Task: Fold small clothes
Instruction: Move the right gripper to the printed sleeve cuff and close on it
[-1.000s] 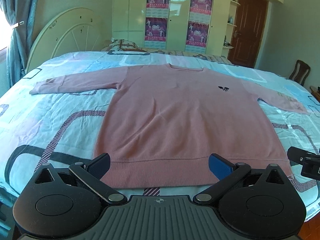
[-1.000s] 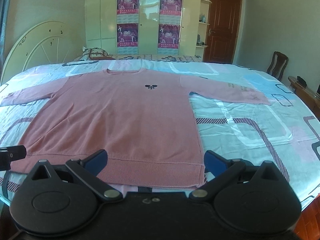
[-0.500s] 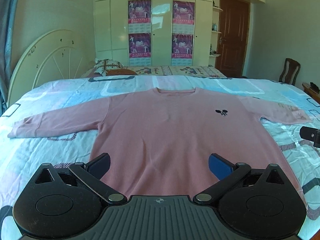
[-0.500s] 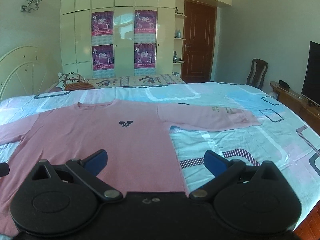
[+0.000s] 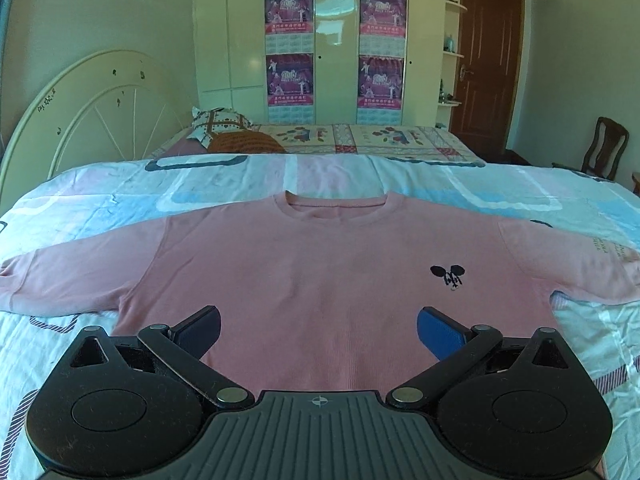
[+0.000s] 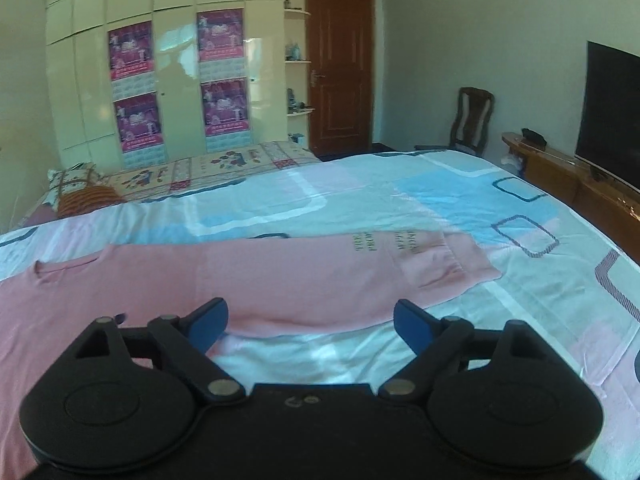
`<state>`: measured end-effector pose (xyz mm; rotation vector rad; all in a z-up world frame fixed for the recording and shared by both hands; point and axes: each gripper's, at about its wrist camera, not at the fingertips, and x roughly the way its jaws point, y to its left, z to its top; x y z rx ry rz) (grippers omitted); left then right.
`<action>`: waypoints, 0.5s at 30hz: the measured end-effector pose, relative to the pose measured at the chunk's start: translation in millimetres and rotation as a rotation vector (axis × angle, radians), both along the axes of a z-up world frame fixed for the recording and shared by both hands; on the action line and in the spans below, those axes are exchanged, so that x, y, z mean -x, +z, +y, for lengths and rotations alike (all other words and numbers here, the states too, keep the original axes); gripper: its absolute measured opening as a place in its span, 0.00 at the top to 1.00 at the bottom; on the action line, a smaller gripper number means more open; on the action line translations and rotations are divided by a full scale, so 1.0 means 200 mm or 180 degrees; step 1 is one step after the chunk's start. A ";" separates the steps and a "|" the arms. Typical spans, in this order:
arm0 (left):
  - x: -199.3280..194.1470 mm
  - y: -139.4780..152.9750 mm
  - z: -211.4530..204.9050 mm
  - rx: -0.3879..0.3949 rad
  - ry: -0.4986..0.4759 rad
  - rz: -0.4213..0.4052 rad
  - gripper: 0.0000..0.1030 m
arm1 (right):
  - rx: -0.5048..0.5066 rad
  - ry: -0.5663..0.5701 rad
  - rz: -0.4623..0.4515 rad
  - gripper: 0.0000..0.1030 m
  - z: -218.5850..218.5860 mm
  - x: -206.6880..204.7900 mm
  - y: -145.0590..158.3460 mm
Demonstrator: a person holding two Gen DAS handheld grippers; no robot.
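Observation:
A pink long-sleeved sweater (image 5: pixel 320 272) with a small black chest logo (image 5: pixel 447 276) lies flat, front up, on the bed, sleeves spread to both sides. My left gripper (image 5: pixel 318 330) is open and empty above the sweater's chest. In the right wrist view the sweater's right sleeve (image 6: pixel 340 280), with printed lettering near the cuff, stretches across the bedsheet. My right gripper (image 6: pixel 310 322) is open and empty, over the sleeve near the armpit.
The bed has a blue, pink and white patterned sheet (image 5: pixel 520 200). A second bed with a patterned pillow (image 5: pixel 220 122) stands behind it. A wardrobe (image 5: pixel 332 52), a door (image 6: pixel 340 80), a chair (image 6: pixel 472 120) and a TV on a wooden bench (image 6: pixel 612 116) line the room.
Both grippers have moved forward from the sweater's hem over its body. The right gripper has swung right towards the right sleeve. Both stayed open.

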<state>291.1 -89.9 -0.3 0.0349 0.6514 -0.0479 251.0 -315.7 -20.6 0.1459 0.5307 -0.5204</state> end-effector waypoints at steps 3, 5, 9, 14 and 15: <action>-0.10 -0.04 -0.10 -0.0107 -0.0012 0.0108 0.00 | -0.0126 -0.0312 -0.0012 0.27 -0.28 -0.06 -0.05; -0.15 -0.06 -0.16 -0.0161 -0.0019 0.0182 0.00 | -0.0210 -0.0500 -0.0014 0.33 -0.46 -0.09 -0.10; -0.24 -0.12 -0.26 -0.0256 -0.0002 0.0310 0.00 | -0.0417 -0.0779 0.0021 0.42 -0.75 -0.13 -0.19; -0.29 -0.15 -0.36 -0.0348 -0.0021 0.0398 0.00 | -0.0700 -0.0961 0.0041 0.49 -0.99 -0.16 -0.32; -0.30 -0.15 -0.38 -0.0372 -0.0034 0.0404 0.00 | -0.0759 -0.0990 0.0039 0.49 -1.02 -0.16 -0.34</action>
